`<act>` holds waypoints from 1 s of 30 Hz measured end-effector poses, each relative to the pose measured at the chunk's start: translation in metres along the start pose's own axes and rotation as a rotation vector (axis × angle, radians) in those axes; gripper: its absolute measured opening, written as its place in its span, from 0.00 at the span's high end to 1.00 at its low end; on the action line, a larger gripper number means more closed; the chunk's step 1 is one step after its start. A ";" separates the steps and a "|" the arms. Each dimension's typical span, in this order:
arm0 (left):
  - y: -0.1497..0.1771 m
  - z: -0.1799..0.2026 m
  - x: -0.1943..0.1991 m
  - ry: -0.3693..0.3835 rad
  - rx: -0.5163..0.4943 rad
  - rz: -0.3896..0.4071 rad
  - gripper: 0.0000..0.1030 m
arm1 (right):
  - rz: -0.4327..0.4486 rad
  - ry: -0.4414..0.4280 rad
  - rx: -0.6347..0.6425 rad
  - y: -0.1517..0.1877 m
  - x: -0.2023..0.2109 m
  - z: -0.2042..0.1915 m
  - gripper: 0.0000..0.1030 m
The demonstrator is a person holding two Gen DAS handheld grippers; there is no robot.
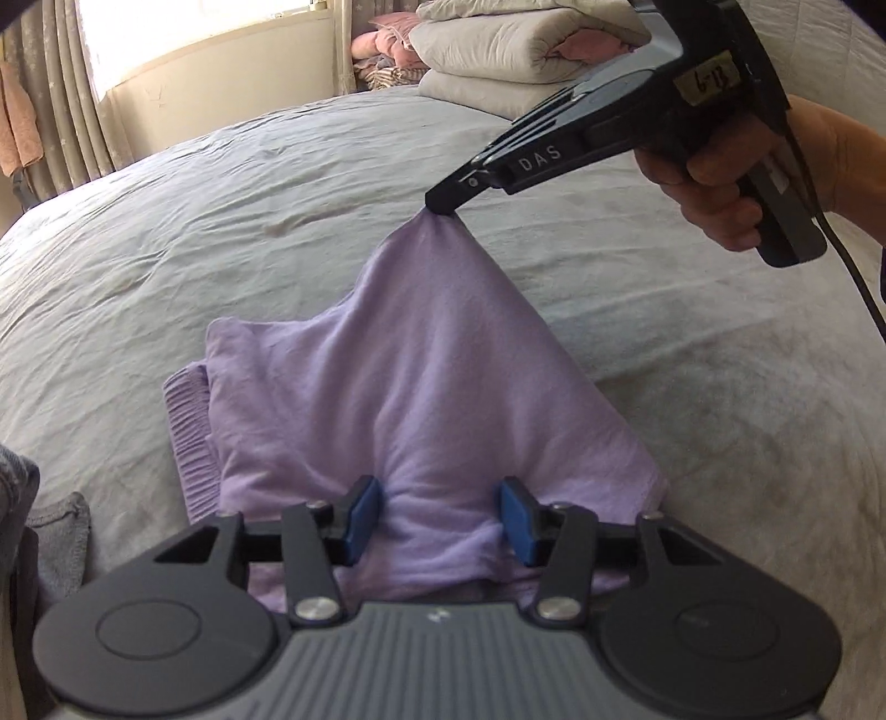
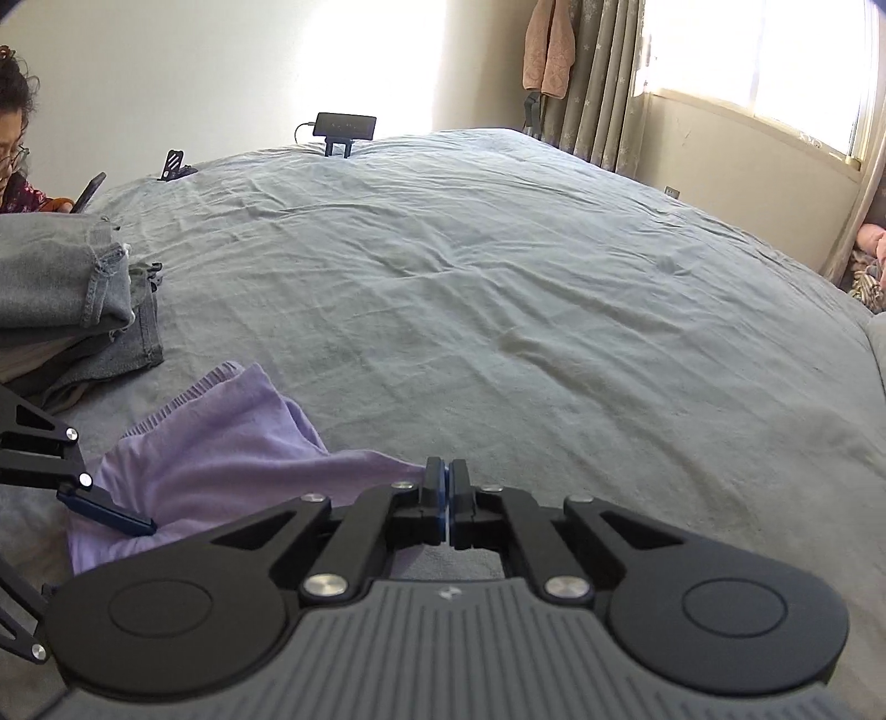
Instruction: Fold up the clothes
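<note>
Lilac garment (image 1: 398, 387): soft knit, partly folded, ribbed hem showing along its left side. It lies on the bed (image 1: 221, 221) at the near edge, one corner pulled up into a taut peak off the sheet.

Right gripper (image 2: 447, 498): jaws pressed together, pinching that raised corner; the cloth runs from the pads down to the rest of the piece. A hand (image 1: 720, 183) holds its handle, cable hanging off the back.

Left gripper (image 1: 440, 515): jaws spread, blue pads (image 1: 362, 515) either side of the near edge of the garment, cloth bunched between them but not clamped.

Around: grey sheet, wrinkled, mostly bare. Folded grey denim pile (image 2: 72, 293) near the left edge, just beside the garment, not touching it as far as I can tell. At the far edge, one phone on a stand (image 2: 344, 130) and one small black clip stand (image 2: 176, 165). A person (image 2: 16, 155) sits at the far left corner. Stacked quilts (image 1: 515, 50) at the other far corner.

Count: 1 lilac garment, 2 grippers, 1 denim pile, 2 stands.
</note>
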State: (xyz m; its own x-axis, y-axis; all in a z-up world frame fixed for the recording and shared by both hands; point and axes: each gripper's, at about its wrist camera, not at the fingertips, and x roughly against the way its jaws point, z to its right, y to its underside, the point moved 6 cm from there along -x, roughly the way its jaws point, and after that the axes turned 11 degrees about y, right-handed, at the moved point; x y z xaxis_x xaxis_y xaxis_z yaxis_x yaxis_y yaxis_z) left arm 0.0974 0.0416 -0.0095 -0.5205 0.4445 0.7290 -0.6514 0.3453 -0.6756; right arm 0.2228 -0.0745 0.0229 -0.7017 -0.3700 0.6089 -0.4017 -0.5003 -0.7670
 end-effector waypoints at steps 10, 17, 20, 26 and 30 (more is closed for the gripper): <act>-0.005 -0.015 0.012 0.038 0.055 0.032 0.51 | -0.022 0.119 -0.228 0.023 0.019 0.028 0.81; -0.015 -0.060 0.034 0.009 0.277 0.146 0.47 | -0.002 0.078 -0.371 0.044 0.080 -0.010 0.73; -0.011 -0.074 0.026 -0.008 0.358 0.120 0.48 | -0.015 0.020 -0.391 0.053 0.086 -0.048 0.73; -0.003 -0.089 0.017 -0.076 0.423 0.075 0.48 | -0.129 0.119 -0.356 0.093 0.078 -0.100 0.73; -0.001 -0.094 0.019 -0.080 0.463 0.071 0.48 | -0.129 0.103 -0.539 0.096 0.090 -0.084 0.59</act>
State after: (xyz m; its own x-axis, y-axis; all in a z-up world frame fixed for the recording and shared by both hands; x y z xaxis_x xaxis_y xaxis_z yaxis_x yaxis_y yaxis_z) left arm 0.1399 0.1273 -0.0052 -0.6019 0.3820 0.7013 -0.7806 -0.0966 -0.6175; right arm 0.0716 -0.0898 -0.0136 -0.6704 -0.2402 0.7021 -0.7126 -0.0552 -0.6994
